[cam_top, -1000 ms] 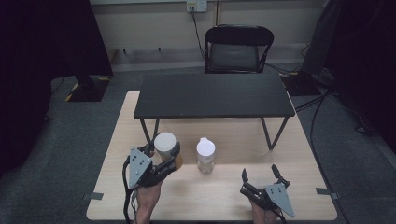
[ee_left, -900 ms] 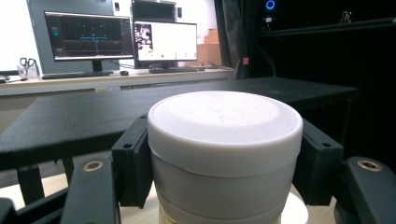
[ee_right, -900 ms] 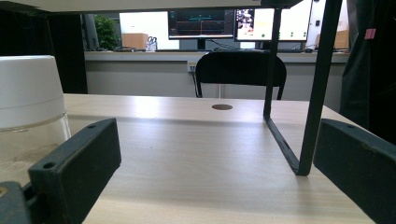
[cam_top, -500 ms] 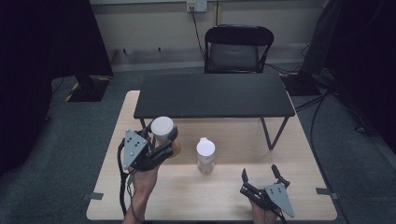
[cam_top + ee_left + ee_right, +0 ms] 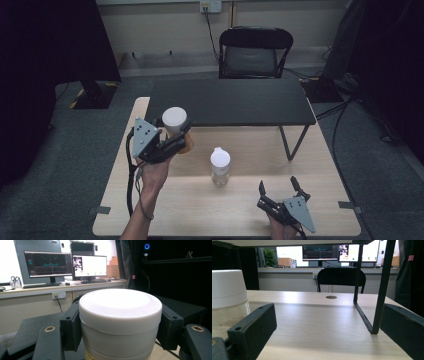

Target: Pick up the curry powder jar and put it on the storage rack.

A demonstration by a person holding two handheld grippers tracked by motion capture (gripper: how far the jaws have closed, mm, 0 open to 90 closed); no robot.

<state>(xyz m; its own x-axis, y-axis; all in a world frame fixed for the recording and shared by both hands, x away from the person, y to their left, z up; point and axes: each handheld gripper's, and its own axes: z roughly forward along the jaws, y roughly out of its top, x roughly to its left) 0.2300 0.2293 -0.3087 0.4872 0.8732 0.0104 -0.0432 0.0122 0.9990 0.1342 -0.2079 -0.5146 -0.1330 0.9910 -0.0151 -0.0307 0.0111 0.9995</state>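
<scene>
The left hand-held gripper [image 5: 172, 142] clamps the white-lidded amber plastic jar [image 5: 175, 125] just under its lid (a secure lifting hold), clear above the pale wooden bench [image 5: 200, 210]; the right hand-held gripper [image 5: 281, 189] rests wide, empty.

jar [image 5: 220, 166] on table [image 5: 200, 210], chair [image 5: 255, 52] behind

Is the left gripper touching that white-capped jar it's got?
Touching: in the left gripper view both jaws press the sides of the jar's white cap, left gripper shut on it.
</scene>
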